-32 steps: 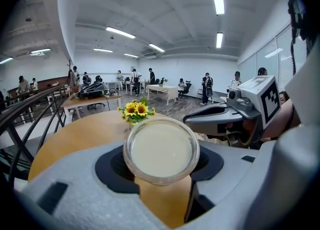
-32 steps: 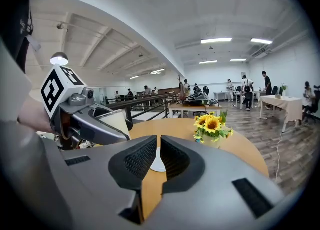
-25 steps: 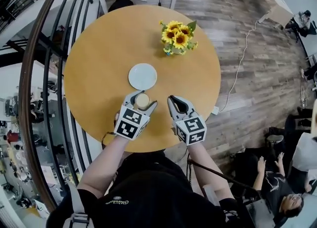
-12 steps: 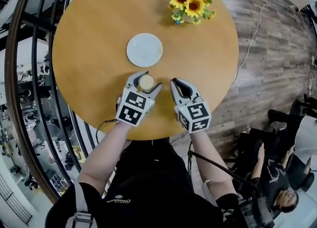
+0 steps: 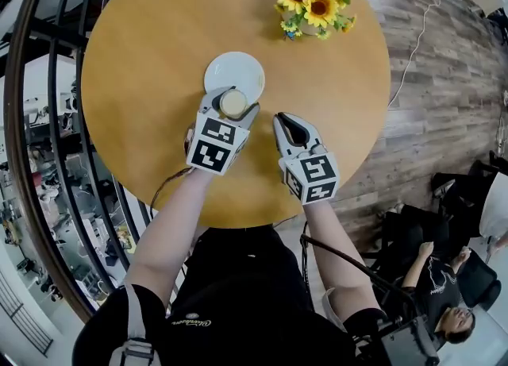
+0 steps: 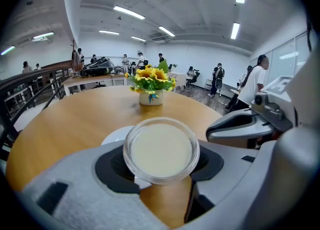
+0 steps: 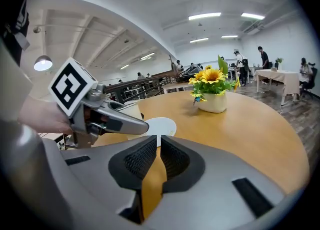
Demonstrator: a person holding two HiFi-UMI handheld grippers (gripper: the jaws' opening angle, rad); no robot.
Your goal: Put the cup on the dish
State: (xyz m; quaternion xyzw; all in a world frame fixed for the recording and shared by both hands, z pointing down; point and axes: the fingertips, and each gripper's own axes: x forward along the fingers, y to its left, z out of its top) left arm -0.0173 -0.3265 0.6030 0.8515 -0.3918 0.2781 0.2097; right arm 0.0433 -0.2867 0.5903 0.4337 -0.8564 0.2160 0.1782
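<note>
Matt grey plastic on your left gripper (image 5: 232, 101), smooth with no shine. The pads (image 6: 112, 166) are black and dull and look rubbery. The cup (image 6: 161, 149) is clear and glossy, glass or plastic, hard to say which, and what fills it is creamy and flat-looking. The dish (image 5: 242, 69) is white and smooth with a soft sheen, like glazed ceramic. Your right gripper (image 5: 289, 121) has the same matt grey shell, and its pads (image 7: 137, 158) are black and finely ribbed. The marker cube (image 5: 213, 144) is matt black-and-white print. The table (image 5: 159, 55) is light wood, smooth, satin finish. The floor (image 5: 444, 78) is grey-brown planks with a rough, weathered grain. Your shirt (image 5: 238, 293) is black cloth.
</note>
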